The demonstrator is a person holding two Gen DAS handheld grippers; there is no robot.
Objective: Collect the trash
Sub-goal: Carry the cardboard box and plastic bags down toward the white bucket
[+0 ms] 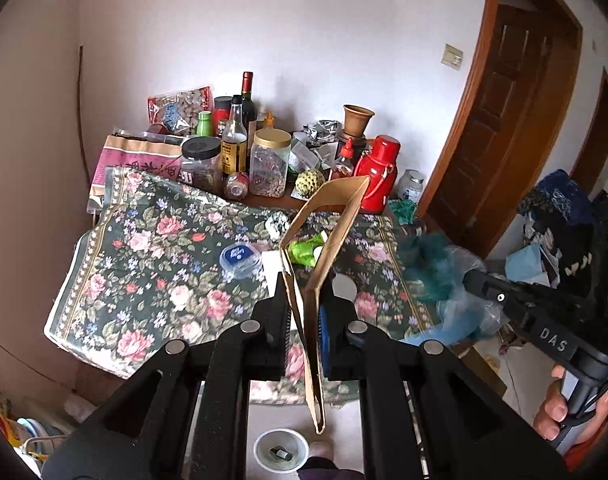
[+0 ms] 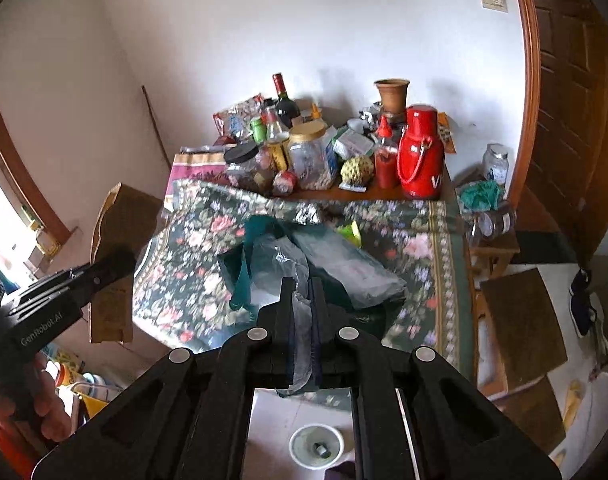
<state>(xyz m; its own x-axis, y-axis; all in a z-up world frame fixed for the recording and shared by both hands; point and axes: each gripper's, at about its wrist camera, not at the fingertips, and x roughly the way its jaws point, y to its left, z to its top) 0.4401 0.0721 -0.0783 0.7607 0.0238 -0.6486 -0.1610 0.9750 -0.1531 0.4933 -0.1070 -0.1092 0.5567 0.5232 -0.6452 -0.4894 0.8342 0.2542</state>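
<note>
My left gripper point(image 1: 306, 292) is shut on the edge of a brown paper bag point(image 1: 336, 216), which stands open above the floral tablecloth point(image 1: 151, 240). A green wrapper point(image 1: 306, 250), a blue-lidded tub point(image 1: 239, 258) and a crumpled foil ball point(image 1: 277, 222) lie on the cloth. My right gripper point(image 2: 303, 292) is shut on a thin clear plastic bag with teal handles point(image 2: 344, 268), held over the cloth. Each gripper shows in the other's view: the right gripper point(image 1: 470, 278) with its plastic bag point(image 1: 436, 268), the left gripper point(image 2: 121, 260) with the paper bag point(image 2: 119, 212).
Jars, bottles, a red thermos point(image 2: 420, 152) and a clay pot point(image 1: 358, 118) crowd the back of the table. A white cup point(image 1: 280, 450) sits on the floor below. A wooden door point(image 1: 516, 120) and low stools point(image 2: 520, 320) stand to the right.
</note>
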